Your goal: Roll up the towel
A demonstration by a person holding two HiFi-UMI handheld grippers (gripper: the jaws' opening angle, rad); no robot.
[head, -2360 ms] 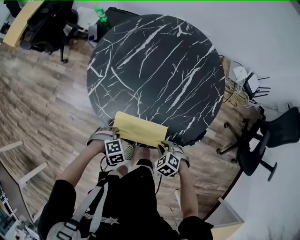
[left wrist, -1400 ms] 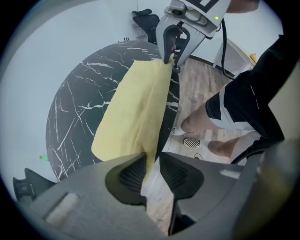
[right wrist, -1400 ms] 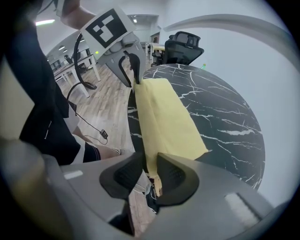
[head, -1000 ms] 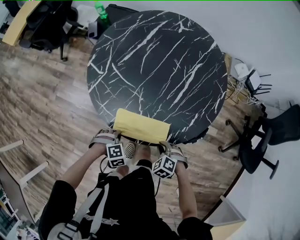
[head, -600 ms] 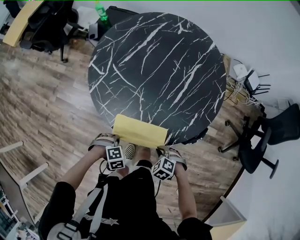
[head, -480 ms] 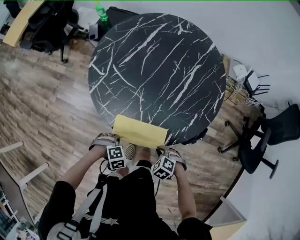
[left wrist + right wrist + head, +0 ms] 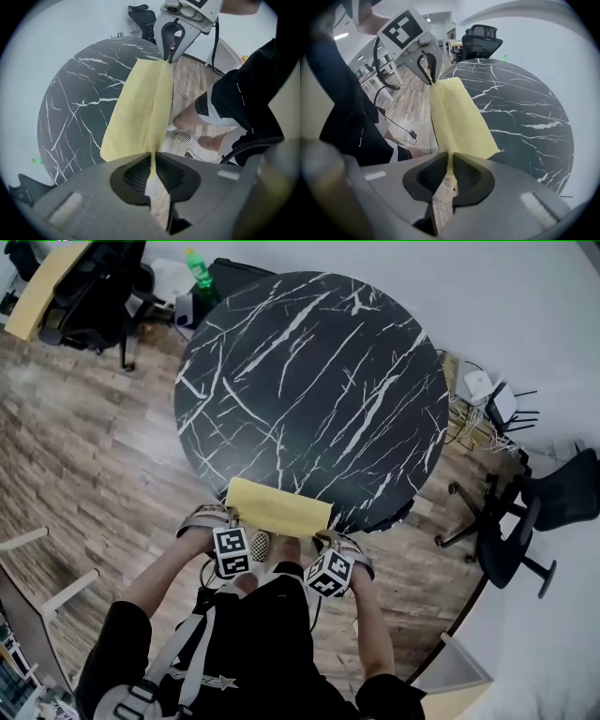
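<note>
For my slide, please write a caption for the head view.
Left gripper and right gripper each pinch a corner of the yellow towel at the rim of the black marble table.

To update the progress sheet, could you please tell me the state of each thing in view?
towel: not yet rolled, near edge pinched at both ends, the rest on the table.
left hand-held gripper: shut on the towel, jaws just eased slightly wider.
right hand-held gripper: shut on the towel, jaws just eased slightly wider.
table: bearing the towel at its near edge.
</note>
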